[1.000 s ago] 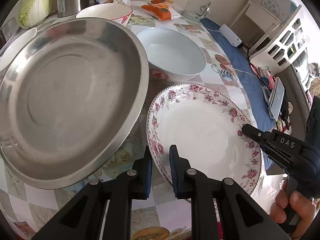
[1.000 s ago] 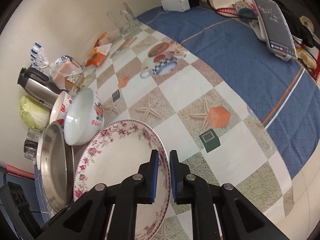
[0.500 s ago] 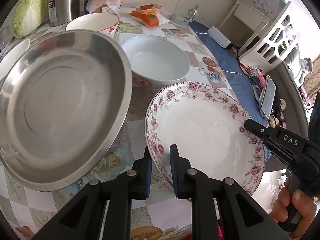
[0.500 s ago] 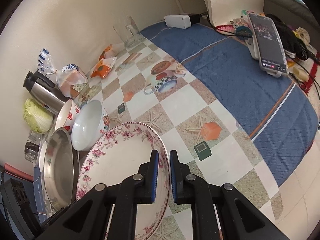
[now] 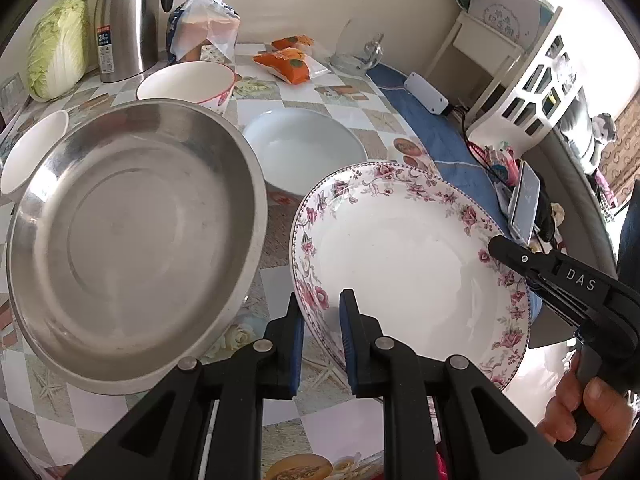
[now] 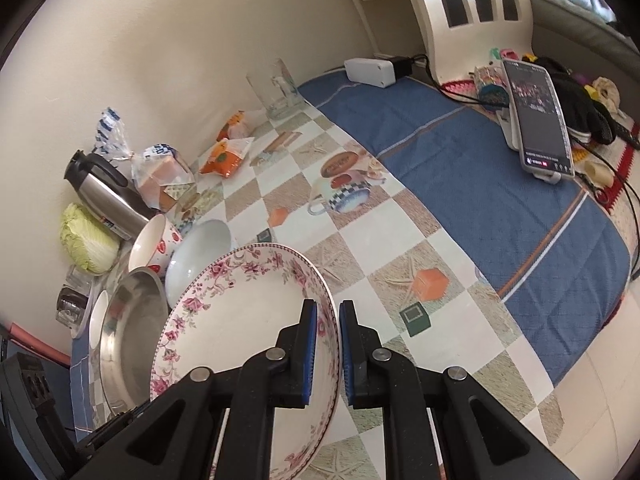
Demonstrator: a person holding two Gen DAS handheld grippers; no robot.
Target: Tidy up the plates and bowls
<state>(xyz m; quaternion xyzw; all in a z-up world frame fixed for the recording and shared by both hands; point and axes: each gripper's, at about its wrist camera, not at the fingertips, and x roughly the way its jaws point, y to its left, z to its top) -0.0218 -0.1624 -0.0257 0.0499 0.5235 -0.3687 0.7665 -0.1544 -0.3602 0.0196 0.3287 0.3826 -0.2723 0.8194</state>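
Both grippers are clamped on the same floral-rimmed plate (image 5: 404, 256), so the step in hand looks like a two-handed carry of that plate clear of the checked tablecloth (image 6: 400, 240). The left gripper (image 5: 320, 320) pinches the plate's near rim, one pad inside the rim and one under it; the right gripper (image 6: 327, 344) bites the opposite edge, its jaws nearly together with only the thin rim between them. In the left wrist view the right gripper's black body reaches in from the right, with the person's hand (image 5: 588, 412) around its handle. The plate hangs tilted above the table, just beside the stainless steel basin (image 5: 132, 240) and in front of the plain white bowl (image 5: 304, 152). Farther back stand a red-patterned bowl (image 5: 188, 82), a small white bowl (image 5: 30, 152) at the left edge, a steel thermos jug (image 5: 124, 20) and a napa cabbage (image 5: 58, 46). My judgement is that the plate is bound for a stacking spot, perhaps in or beside the basin. The next move calls for both hands to travel together, keeping the plate level and the grip even, so the rim does not twist or slip.
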